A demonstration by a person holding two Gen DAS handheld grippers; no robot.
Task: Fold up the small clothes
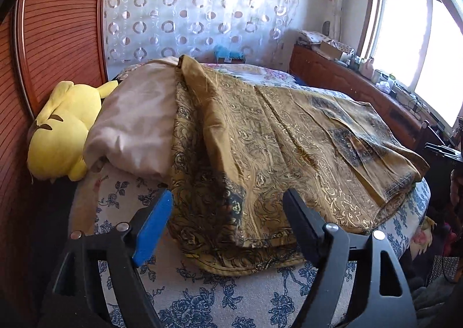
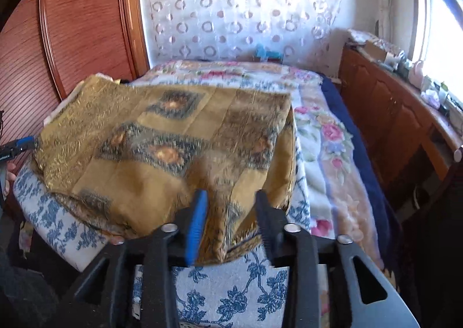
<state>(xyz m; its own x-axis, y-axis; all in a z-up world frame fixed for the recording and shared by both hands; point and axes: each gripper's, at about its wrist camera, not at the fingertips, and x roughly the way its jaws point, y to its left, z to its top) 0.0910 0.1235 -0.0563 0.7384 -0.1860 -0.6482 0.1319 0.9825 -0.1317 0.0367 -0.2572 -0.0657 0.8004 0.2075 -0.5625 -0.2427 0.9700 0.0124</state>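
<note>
A golden-brown patterned garment lies folded in layers on the bed, over a blue-flowered white sheet. My left gripper hangs just above the garment's near left corner, its jaws wide open and gripping nothing. In the right wrist view the same garment fills the middle. My right gripper is at its near right edge. Its jaws stand partly open, with a raised fold of the fabric between them and the pads apart from it. The left gripper's blue pad shows at the far left.
A yellow plush toy and a beige quilt lie at the garment's left, against a wooden wardrobe. A floral blanket covers the bed's right side. A cluttered wooden cabinet runs under the window.
</note>
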